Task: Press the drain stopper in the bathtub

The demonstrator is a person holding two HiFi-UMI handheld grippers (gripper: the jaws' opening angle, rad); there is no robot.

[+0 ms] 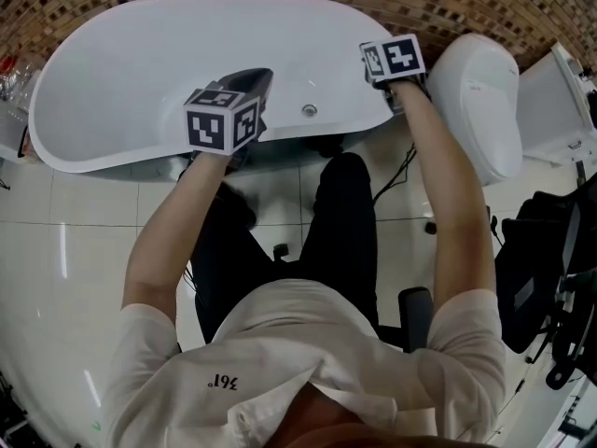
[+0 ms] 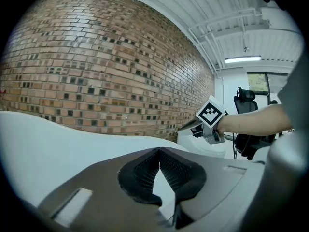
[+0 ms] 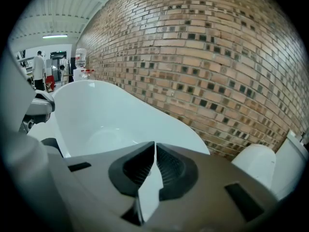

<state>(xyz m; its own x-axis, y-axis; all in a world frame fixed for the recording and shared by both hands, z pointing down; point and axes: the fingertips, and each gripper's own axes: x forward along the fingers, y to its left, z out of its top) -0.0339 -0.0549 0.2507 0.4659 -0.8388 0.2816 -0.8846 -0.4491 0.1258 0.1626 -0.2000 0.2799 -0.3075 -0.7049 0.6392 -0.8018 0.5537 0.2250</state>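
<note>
Left tool (image 2: 159,152) and right tool (image 3: 154,145), jaws together, seemingly above bathtub (image 1: 131,73) rim.

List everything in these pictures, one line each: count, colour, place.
bathtub: one, white, against the brick wall
round fitting: one, silver, inside the bathtub near its front rim
brick wall: one, brown, behind the bathtub
toilet: one, white, right of the bathtub
floor: white tiles, under the bathtub
chair: one, black, on the floor to the right
bottle: one, clear, past the bathtub's far end
left gripper: one, grey, jaws together, empty, over the bathtub's front rim
right gripper: one, grey, jaws together, empty, by the bathtub's right end
</note>
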